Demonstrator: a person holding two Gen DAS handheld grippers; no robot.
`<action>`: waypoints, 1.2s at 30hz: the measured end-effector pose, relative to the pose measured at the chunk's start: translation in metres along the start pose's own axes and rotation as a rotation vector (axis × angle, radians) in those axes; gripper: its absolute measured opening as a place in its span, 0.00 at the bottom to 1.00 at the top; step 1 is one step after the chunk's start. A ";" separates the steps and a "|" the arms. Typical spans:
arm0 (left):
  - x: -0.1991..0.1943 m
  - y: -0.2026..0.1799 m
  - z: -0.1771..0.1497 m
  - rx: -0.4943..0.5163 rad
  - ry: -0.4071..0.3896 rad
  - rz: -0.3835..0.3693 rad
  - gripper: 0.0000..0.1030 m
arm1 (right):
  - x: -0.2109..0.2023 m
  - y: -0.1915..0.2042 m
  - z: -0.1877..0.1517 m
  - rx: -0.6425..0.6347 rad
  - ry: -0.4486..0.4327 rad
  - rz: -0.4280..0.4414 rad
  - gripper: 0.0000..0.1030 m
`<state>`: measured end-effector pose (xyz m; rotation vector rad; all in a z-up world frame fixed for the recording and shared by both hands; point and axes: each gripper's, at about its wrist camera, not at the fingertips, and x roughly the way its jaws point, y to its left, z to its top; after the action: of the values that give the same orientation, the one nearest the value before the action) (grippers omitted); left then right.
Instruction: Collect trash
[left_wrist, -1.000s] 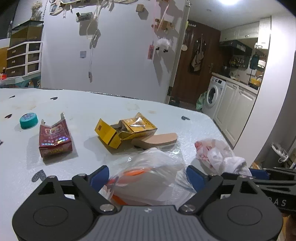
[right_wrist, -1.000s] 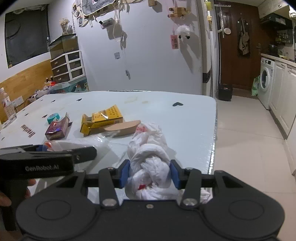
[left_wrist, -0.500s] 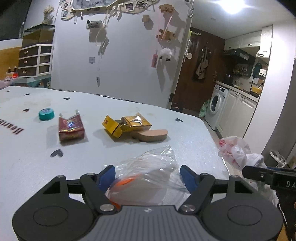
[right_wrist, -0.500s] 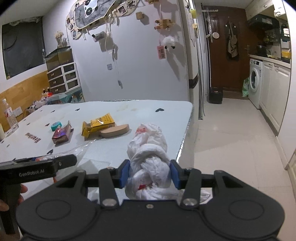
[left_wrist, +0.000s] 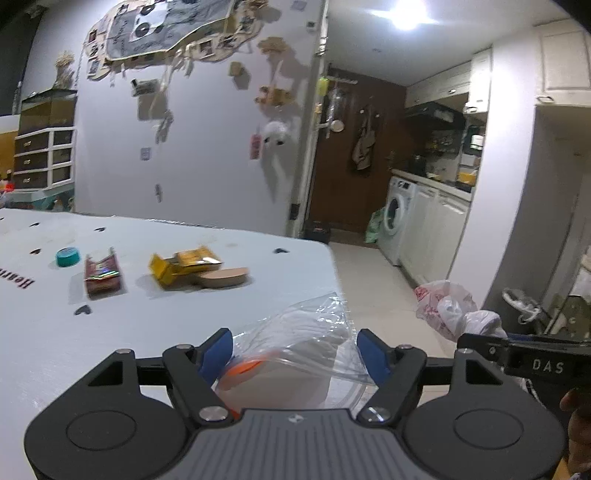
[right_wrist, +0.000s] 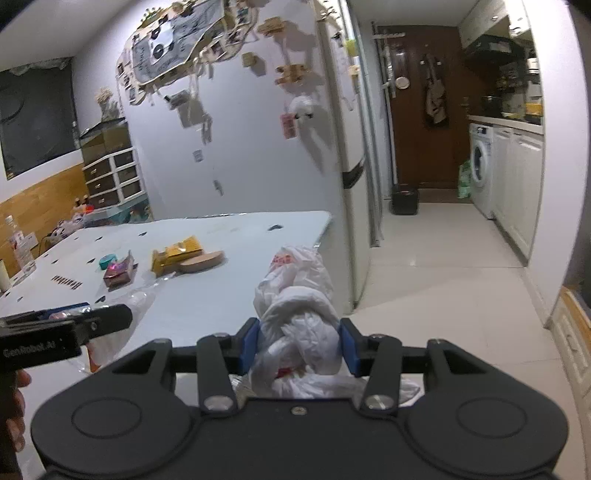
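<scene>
Tongs, left (left_wrist: 295, 354): just been closing, clamped on clear plastic bag (left_wrist: 306, 343)
Tongs, right (right_wrist: 298, 345): clamped on knotted white bag (right_wrist: 295, 310)
Desk (left_wrist: 147, 325): cartons far left

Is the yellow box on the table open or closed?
Open. In the left wrist view the yellow box lies on its side on the table, and a flap stands away from its body at the left end.

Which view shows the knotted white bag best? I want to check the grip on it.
The right wrist view: the knotted white plastic bag fills the centre, clamped in the right gripper. The left wrist view shows only its crumpled end off to the right, past the table edge.
</scene>
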<state>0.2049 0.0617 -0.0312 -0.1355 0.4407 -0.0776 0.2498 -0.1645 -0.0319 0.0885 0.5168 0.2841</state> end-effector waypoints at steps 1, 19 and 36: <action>-0.002 -0.007 -0.001 0.003 -0.002 -0.006 0.72 | -0.006 -0.005 -0.002 0.003 -0.004 -0.008 0.46; 0.019 -0.124 -0.042 0.046 0.074 -0.157 0.53 | -0.064 -0.112 -0.054 0.086 0.045 -0.165 0.46; 0.110 -0.149 -0.144 0.120 0.405 -0.169 0.52 | 0.005 -0.173 -0.138 0.147 0.287 -0.179 0.46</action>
<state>0.2356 -0.1133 -0.1842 -0.0370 0.8265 -0.3000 0.2277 -0.3266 -0.1808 0.1449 0.8253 0.0827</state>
